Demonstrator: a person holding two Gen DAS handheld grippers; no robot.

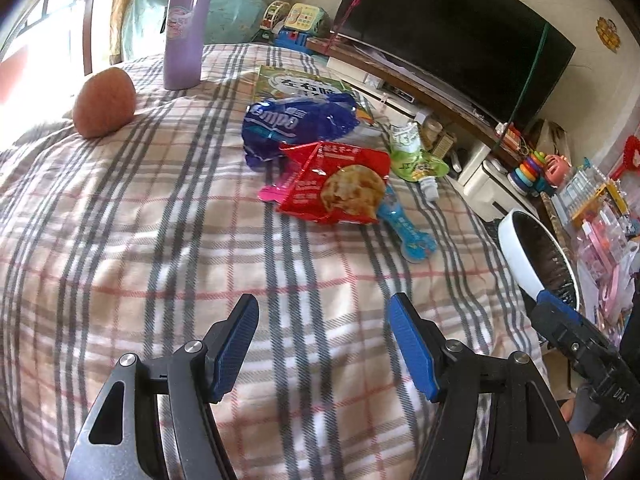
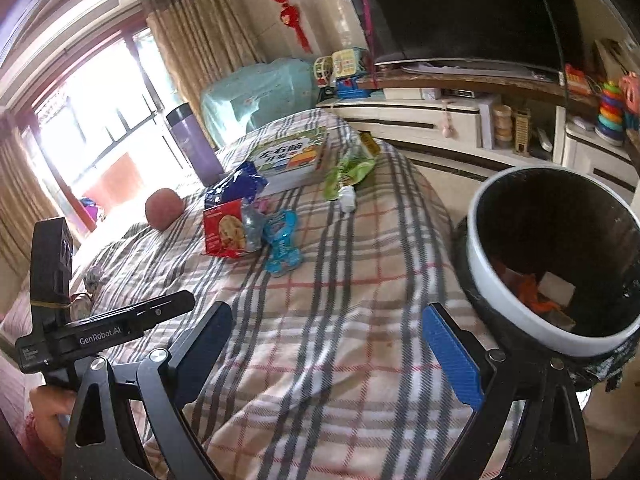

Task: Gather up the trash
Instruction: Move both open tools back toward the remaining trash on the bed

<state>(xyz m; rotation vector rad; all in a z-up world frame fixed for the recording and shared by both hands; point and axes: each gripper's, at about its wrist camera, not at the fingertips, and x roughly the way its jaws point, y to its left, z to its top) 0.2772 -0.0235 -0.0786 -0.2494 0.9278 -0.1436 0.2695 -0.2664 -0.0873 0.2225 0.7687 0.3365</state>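
Trash lies in a cluster on the plaid bedcover: a red snack wrapper (image 1: 336, 184) (image 2: 224, 232), a crumpled blue tissue pack (image 1: 296, 124) (image 2: 232, 188), a green pouch (image 1: 420, 160) (image 2: 348, 172) and a light-blue wrapper (image 1: 408, 228) (image 2: 282, 244). My left gripper (image 1: 323, 302) is open and empty, hovering over bare cover short of the red wrapper. My right gripper (image 2: 326, 316) is also open and empty. A white-rimmed bin (image 2: 480, 264) (image 1: 516, 256) with a black liner stands just right of it, with some scraps inside.
A purple flask (image 1: 186, 28) and a brown round object (image 1: 104, 102) sit at the far left of the bed. A children's book (image 1: 296, 84) lies behind the wrappers. A TV (image 1: 460, 40), a cabinet and toys fill the right side past the bed's edge.
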